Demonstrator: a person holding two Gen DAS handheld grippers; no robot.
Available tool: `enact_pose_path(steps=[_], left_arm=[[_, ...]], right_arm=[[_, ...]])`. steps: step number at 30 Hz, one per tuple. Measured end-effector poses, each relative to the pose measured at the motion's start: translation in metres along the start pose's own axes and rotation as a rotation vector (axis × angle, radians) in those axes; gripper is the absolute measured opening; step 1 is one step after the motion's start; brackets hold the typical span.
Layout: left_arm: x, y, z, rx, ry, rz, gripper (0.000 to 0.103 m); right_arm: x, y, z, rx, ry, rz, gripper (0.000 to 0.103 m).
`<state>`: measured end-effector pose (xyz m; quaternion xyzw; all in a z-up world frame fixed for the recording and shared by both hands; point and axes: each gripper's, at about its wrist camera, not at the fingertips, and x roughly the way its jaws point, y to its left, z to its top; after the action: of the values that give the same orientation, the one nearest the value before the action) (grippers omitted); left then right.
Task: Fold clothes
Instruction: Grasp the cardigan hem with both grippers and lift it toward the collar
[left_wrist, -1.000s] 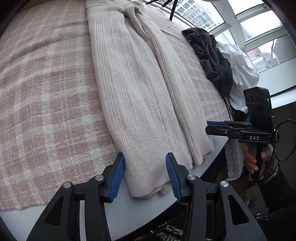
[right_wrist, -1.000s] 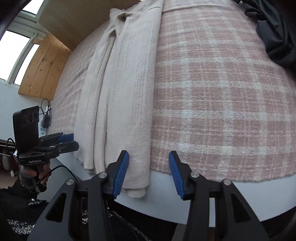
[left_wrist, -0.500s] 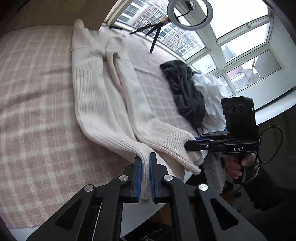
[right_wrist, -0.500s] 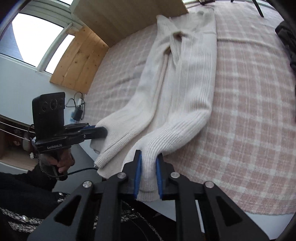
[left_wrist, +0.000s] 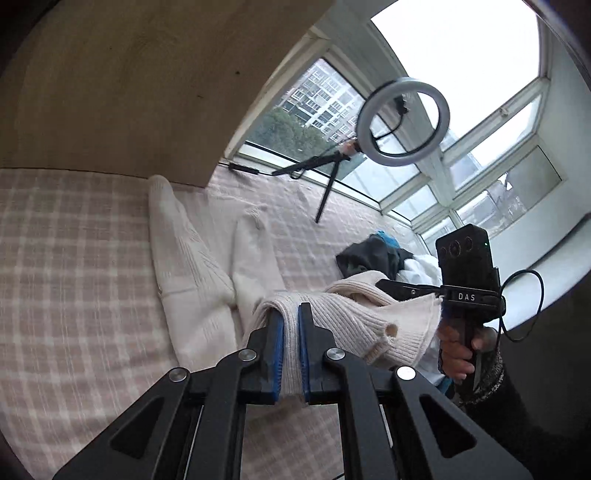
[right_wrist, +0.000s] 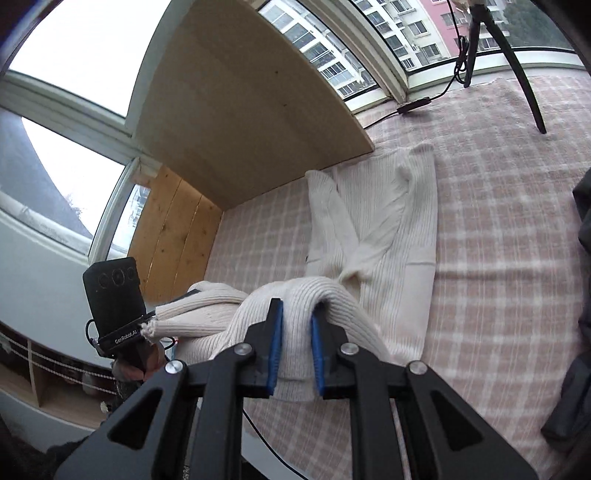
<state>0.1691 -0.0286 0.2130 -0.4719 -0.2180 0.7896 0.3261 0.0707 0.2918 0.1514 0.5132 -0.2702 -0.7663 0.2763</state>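
Observation:
A cream ribbed knit garment (left_wrist: 192, 273) (right_wrist: 399, 221) lies lengthwise on the pink plaid blanket (left_wrist: 74, 258) (right_wrist: 498, 240). Its near hem is lifted off the surface and carried over the rest of the knit. My left gripper (left_wrist: 290, 317) is shut on one corner of that hem, the fabric pinched between its blue pads. My right gripper (right_wrist: 296, 314) is shut on the other corner in the same way. In each wrist view the other gripper (left_wrist: 410, 291) (right_wrist: 155, 321) shows at the side, with the raised hem stretched between the two.
A pile of dark and white clothes (left_wrist: 376, 258) lies on the blanket's right side, its dark edge (right_wrist: 583, 295) close to my right gripper. A ring light on a tripod (left_wrist: 402, 123) stands at the far end by the windows. A wooden board (right_wrist: 240, 110) leans at the far left.
Both grippers closed on the hem's corners, then rose and moved forward over the garment, so the near part now hangs doubled above the rest.

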Motion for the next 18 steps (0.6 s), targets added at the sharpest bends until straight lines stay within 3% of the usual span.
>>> enact_pose_path(steps=[7,12,15,17,18], left_arm=[[0.062,0.068,0.053,-0.066,0.054,0.055,0.007],[0.116,0.117,0.066,-0.151,0.162,0.121,0.007],[0.12,0.139,0.073,-0.289,0.164,0.044,0.011],[0.106,0.145,0.078,-0.325,0.109,-0.001,0.019],[0.096,0.146,0.08,-0.32,0.06,-0.002,0.03]], right_arm=[[0.063,-0.066,0.077,0.137,0.026,-0.019,0.014],[0.12,-0.116,0.103,0.243,0.141,-0.031,0.015],[0.127,-0.147,0.107,0.414,0.16,0.094,0.018],[0.119,-0.156,0.107,0.459,0.159,0.173,0.021],[0.112,-0.156,0.107,0.442,0.14,0.194,0.025]])
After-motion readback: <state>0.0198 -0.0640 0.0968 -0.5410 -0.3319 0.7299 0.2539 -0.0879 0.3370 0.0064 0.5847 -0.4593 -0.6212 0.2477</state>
